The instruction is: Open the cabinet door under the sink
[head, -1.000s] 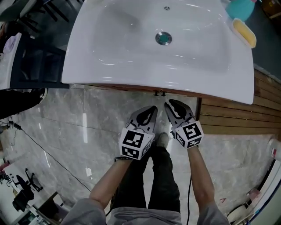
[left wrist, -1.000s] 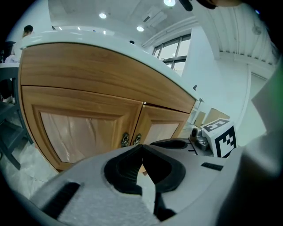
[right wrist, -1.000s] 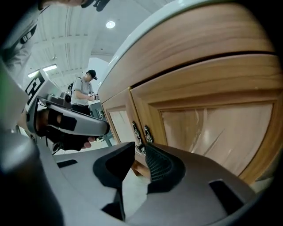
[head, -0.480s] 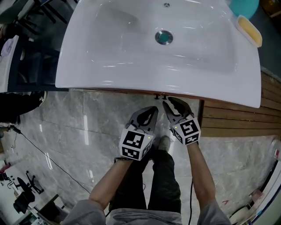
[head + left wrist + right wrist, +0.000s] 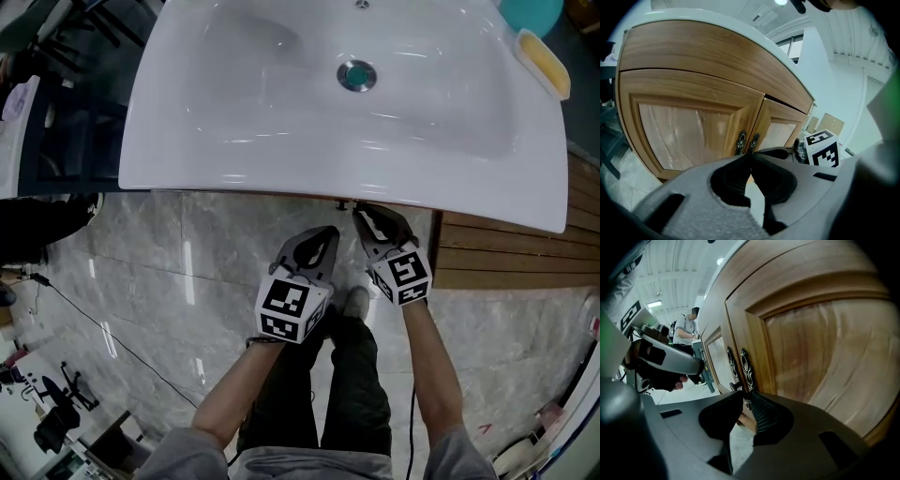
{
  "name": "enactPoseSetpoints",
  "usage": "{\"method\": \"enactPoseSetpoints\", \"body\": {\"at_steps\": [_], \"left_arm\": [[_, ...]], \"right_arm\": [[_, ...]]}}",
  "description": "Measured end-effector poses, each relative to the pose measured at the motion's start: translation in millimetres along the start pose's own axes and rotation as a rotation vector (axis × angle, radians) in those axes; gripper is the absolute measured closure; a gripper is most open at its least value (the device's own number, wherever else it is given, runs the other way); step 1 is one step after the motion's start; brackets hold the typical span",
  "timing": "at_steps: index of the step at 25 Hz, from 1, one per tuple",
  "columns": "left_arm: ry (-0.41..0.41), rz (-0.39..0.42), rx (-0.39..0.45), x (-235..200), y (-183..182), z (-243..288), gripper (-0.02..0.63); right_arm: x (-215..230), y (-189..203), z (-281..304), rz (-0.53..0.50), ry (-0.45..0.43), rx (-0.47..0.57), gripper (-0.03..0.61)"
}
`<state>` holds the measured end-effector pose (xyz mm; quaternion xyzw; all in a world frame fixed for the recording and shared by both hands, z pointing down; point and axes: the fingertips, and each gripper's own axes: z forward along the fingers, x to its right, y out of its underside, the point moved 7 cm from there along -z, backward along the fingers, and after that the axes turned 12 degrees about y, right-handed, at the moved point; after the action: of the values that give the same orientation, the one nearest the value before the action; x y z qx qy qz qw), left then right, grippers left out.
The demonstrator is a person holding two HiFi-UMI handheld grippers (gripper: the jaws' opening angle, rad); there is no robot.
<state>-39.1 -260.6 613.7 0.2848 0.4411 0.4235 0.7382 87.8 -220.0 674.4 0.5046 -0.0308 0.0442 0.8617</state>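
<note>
The wooden cabinet under the white sink has two doors that both look closed. Two dark ornate handles sit side by side at the middle seam. My right gripper is up against the cabinet front below the sink rim. In the right gripper view its jaws stand narrow around the lower end of the right door's handle, and its knob is hidden between them. My left gripper hangs just left of it, a little back from the doors. It is shut, with nothing between its fingers.
A yellow soap dish and a teal object sit on the sink's right edge. Wooden slats cover the floor to the right, with marble tile elsewhere. My legs stand below the grippers. A cable runs across the tile.
My right gripper has moved forward from just short of the cabinet to the handles under the sink rim. The left gripper has hardly moved.
</note>
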Motion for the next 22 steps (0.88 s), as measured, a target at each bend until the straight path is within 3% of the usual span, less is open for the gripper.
{"method": "enactPoseSetpoints", "body": {"at_steps": [15,22], "left_arm": [[0.041,-0.053,-0.022,4.3,12.8,-6.8,0.604],[0.035,-0.076,-0.026,11.4,25.9,-11.2,0.604]], "right_arm": [[-6.0,2.0,-14.0,-0.033,-0.049,-0.117,0.522],[-12.4,8.6,-29.2,-0.098,-0.079,-0.154,0.522]]}}
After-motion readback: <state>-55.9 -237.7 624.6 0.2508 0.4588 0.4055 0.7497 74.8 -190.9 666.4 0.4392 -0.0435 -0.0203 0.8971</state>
